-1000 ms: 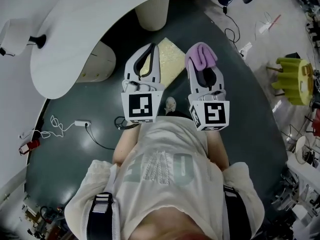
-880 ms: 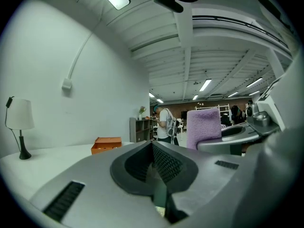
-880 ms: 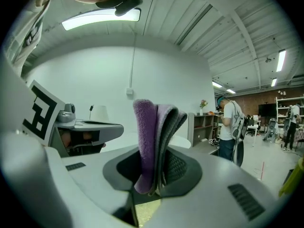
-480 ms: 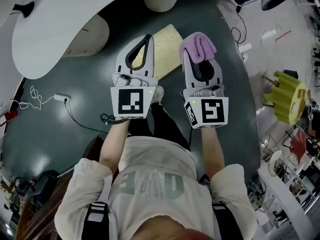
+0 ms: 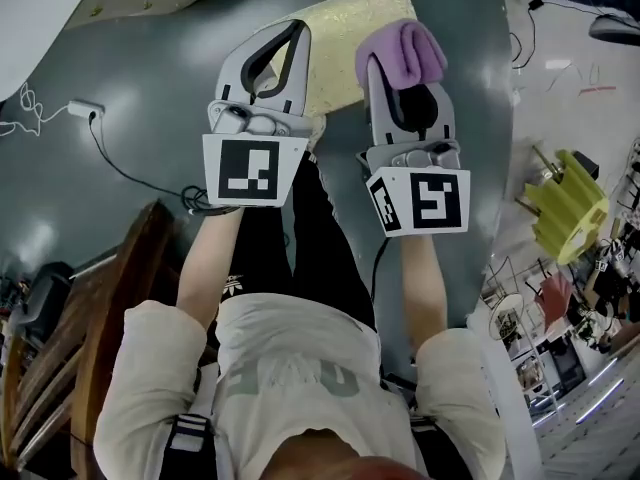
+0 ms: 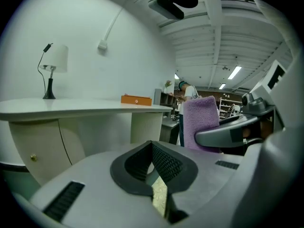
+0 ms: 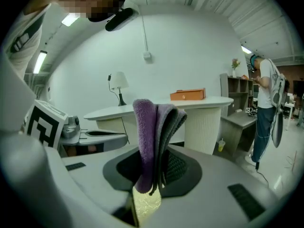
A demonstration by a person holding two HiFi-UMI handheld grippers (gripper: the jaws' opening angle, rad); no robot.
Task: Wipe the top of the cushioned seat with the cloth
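Right tool (image 5: 402,70) clenched on one cloth (image 5: 398,46) — left tool (image 5: 294,32) closed, empty — one seat (image 5: 345,30) below.

Seat (image 5: 342,48): near part hidden under left gripper (image 5: 293,30), right gripper (image 5: 401,73).
Desk (image 5: 40,23): cut by top-left edges.
Cloth (image 5: 402,48): lower end buried in jaws.

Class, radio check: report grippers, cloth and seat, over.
Left gripper shut, empty. Right gripper shut on cloth. Seat below both, cloth not on it. Nothing seen in the way.
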